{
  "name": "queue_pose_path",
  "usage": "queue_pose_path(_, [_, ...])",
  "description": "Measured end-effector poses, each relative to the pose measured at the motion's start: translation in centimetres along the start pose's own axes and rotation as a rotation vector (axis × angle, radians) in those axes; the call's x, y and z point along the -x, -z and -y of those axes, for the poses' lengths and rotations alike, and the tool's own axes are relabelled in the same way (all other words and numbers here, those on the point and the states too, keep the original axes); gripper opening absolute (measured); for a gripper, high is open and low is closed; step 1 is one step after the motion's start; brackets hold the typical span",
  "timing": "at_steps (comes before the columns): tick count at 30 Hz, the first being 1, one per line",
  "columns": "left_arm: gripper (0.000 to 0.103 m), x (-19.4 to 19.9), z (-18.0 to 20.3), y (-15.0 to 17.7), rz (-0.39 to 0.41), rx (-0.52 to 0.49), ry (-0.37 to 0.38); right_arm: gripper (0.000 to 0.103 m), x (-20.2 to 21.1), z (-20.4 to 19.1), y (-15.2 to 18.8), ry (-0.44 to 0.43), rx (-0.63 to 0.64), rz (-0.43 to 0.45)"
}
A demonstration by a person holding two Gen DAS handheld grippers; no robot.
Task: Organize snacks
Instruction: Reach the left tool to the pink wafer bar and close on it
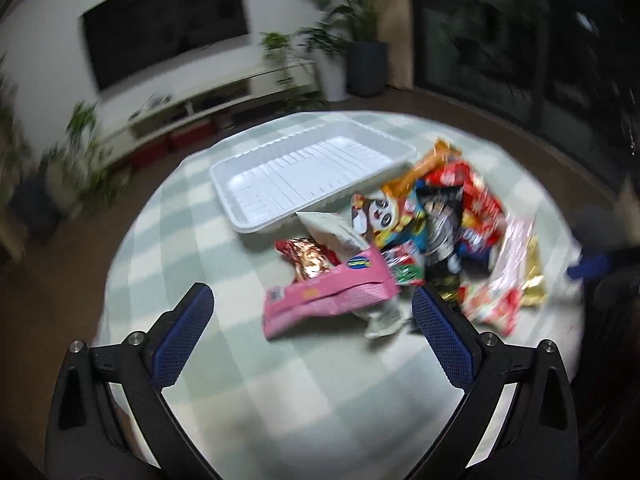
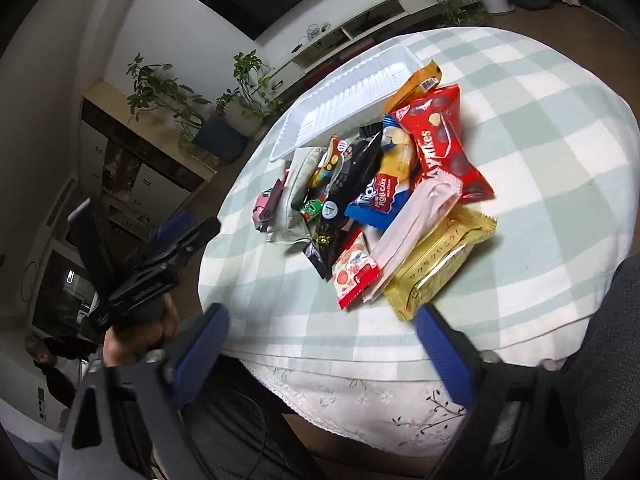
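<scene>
Both grippers hang spread wide with nothing between their blue pads. The left gripper hovers just short of a pink packet at the near edge of the snack pile; the right gripper sits near a gold packet. Beyond the pile, touching it, lies the empty white tray on the checked tablecloth.

One white tray, far side. One heap of snack packets just beside it; roughly a dozen, overlapping, exact count unclear.

Snack heap lies on table, just before tray.
</scene>
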State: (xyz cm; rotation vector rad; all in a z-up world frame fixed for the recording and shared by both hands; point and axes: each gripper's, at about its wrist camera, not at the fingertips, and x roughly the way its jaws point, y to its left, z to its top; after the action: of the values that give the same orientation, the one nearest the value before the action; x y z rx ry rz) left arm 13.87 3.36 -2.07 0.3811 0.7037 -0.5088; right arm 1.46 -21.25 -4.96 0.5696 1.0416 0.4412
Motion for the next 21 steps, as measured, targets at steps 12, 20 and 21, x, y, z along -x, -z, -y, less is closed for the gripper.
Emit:
queue_pose_path(12, [0.09, -5.5, 0.6, -1.1, -0.067, -0.414, 0.138, 0.091, -0.6, 1.3, -0.6, 0.037, -0.019, -0.014])
queue_pose_path(20, [0.088, -8.4, 1.4, -0.9, -0.162, -0.444, 0.239, 0.091, -0.8, 1.8, -0.5, 0.039, -0.03, -0.023])
queue_pose_path(21, [0.088, -8.5, 1.4, -0.8, -0.177, -0.455, 0.236, 0.091, -0.8, 1.8, -0.5, 0.04, -0.032, -0.024])
